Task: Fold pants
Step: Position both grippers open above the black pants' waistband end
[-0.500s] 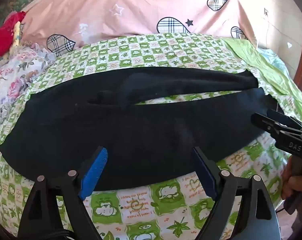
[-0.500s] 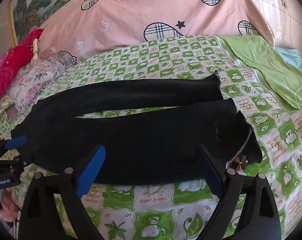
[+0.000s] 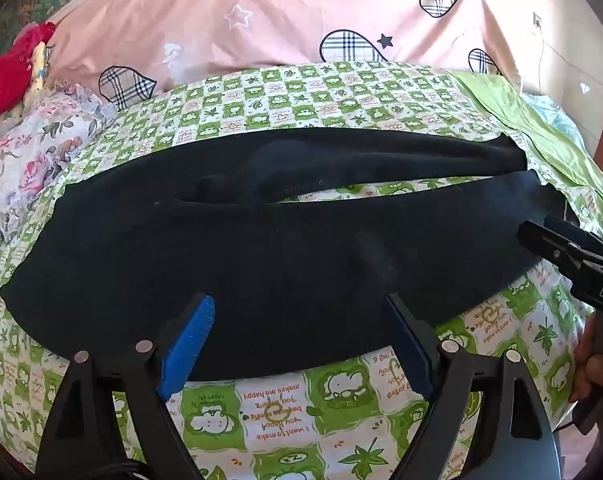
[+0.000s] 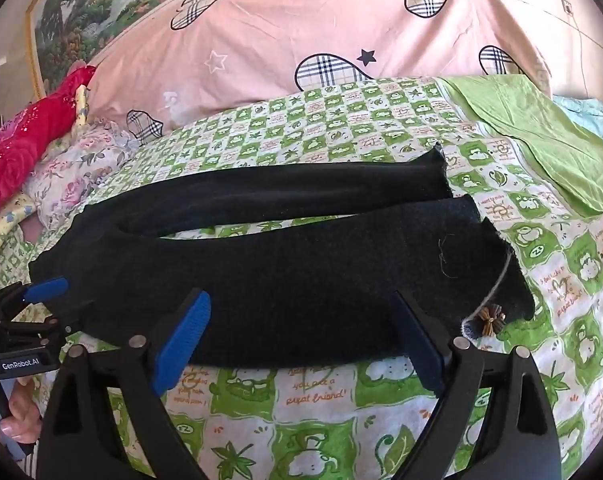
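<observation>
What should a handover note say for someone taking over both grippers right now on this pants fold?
Left gripper: open, holding nothing, over the near edge of the pants.
Right gripper: open, holding nothing, over the same near edge, toward the end with the small bow.
Pants: black, laid flat lengthwise across the green checked sheet, legs side by side with a gap between them.
Done: spread out.
Left: no fold made yet; grip and fold.

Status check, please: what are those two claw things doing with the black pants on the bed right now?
Left gripper open, right gripper open, neither holding cloth. Black pants flat on green checked sheet, legs side by side, unfolded. Nothing on the pants.
</observation>
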`<state>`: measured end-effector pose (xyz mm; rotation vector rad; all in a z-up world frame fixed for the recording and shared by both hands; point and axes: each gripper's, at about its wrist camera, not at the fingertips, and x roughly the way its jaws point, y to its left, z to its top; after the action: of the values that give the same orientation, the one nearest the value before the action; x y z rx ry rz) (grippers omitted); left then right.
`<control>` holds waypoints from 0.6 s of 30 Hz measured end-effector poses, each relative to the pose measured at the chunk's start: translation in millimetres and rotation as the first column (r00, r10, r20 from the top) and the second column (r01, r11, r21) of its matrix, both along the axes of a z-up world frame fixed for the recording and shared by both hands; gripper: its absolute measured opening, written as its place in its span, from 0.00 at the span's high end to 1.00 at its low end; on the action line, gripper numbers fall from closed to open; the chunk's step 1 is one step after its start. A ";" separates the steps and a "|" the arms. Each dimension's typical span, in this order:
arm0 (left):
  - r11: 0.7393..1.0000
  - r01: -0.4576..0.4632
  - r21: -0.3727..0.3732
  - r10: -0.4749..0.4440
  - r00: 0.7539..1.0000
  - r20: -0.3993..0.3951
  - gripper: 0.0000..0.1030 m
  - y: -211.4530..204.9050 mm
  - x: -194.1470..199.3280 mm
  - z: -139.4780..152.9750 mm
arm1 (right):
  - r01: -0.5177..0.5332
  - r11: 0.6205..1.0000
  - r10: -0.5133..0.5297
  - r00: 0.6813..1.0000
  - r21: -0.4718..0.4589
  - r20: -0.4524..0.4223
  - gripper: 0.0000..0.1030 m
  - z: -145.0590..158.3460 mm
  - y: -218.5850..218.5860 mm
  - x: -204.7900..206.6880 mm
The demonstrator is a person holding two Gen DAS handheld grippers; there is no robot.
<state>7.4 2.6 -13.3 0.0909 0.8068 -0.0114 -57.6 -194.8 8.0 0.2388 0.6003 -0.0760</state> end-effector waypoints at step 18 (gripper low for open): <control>1.000 -0.007 -0.004 0.007 1.000 0.001 0.17 -3.2 -3.1 -3.7 | -0.004 1.000 0.004 1.000 -0.006 0.011 0.12 -8.7 5.8 2.5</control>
<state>4.3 -0.6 -16.9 0.0841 0.8060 -0.0069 -55.2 -189.0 -0.7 0.2322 0.5900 -0.0723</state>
